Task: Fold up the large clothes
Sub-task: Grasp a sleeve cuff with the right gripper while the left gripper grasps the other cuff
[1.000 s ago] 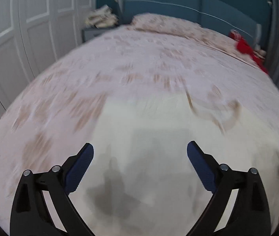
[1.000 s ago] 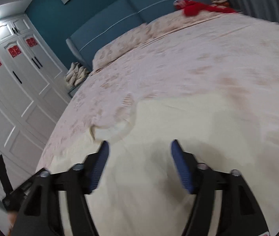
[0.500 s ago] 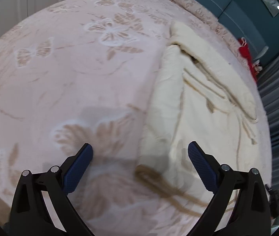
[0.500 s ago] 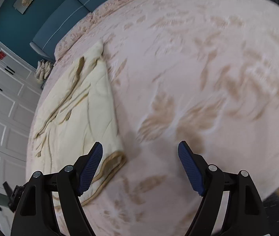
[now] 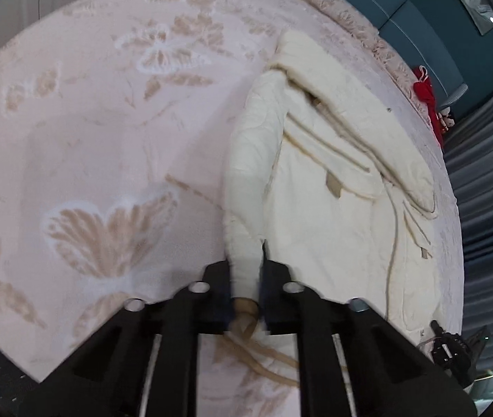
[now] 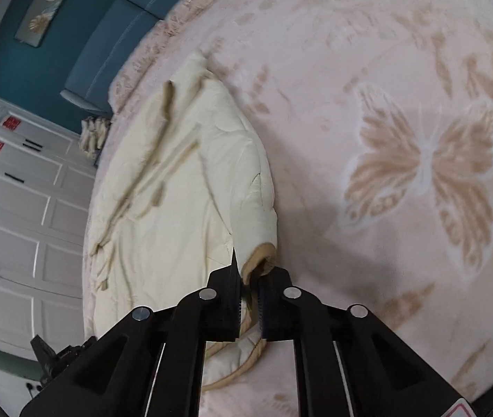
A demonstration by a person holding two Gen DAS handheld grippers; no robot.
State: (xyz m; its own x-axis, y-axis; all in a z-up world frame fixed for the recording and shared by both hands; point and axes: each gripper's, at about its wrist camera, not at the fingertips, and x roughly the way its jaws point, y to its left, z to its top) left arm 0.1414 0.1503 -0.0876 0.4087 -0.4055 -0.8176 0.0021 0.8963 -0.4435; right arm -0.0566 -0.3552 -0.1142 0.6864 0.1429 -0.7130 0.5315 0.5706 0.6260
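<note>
Cream quilted robe (image 5: 333,180) spread along pink butterfly-print bed (image 5: 107,121); sleeve cuffs pinched in closed left gripper (image 5: 246,299) and right gripper (image 6: 250,299) fingers.

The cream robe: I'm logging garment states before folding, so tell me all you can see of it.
The cream robe looks soft and quilted, with tan trim and loose tan ties. It lies spread and rumpled on the butterfly bedspread, lengthwise toward the headboard. The left gripper and the right gripper each pinch a tan-edged near part, jaws closed.

Cream robe (image 5: 333,208) lies on butterfly-patterned bed (image 5: 107,121).
</note>
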